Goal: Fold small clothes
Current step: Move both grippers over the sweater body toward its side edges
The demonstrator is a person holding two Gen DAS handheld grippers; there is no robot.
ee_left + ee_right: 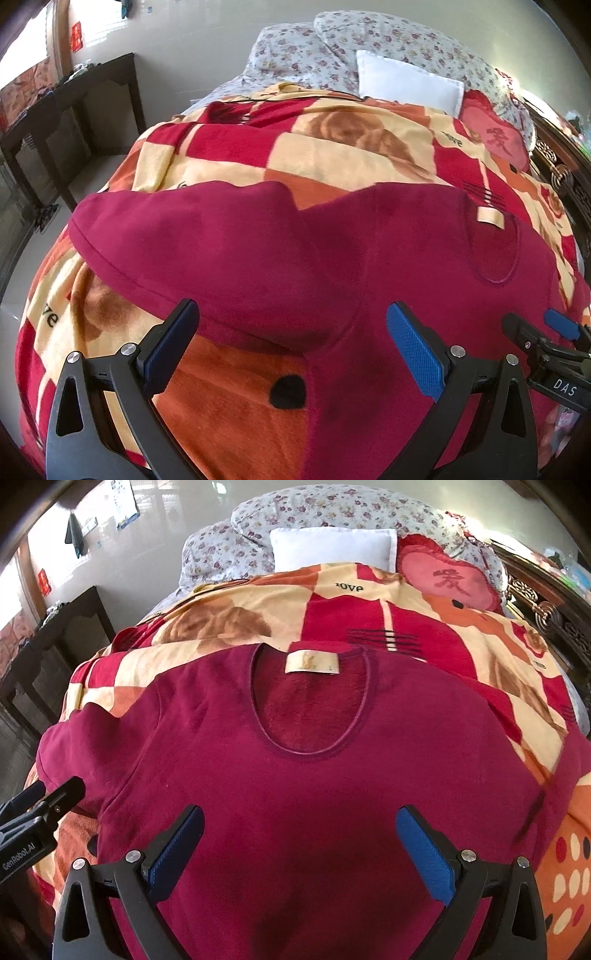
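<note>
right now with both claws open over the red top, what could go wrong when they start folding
The top lies on a plush blanket in similar reds, so a claw closing at its edge could pinch the blanket too. The left claw hovers by the sleeve, which reaches toward the bed's side and might slide off. The right claw is mid-chest, where gripping would bunch the fabric.

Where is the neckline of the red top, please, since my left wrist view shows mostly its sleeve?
Observer: The round neckline faces the pillows, with a cream label at its back edge.
Operator: Is the right gripper holding anything?
Observer: No, the right gripper is open above the chest of the red top.
Operator: What lies to the right of the top?
Observer: An orange patch with cream and red dots on the blanket.
</note>
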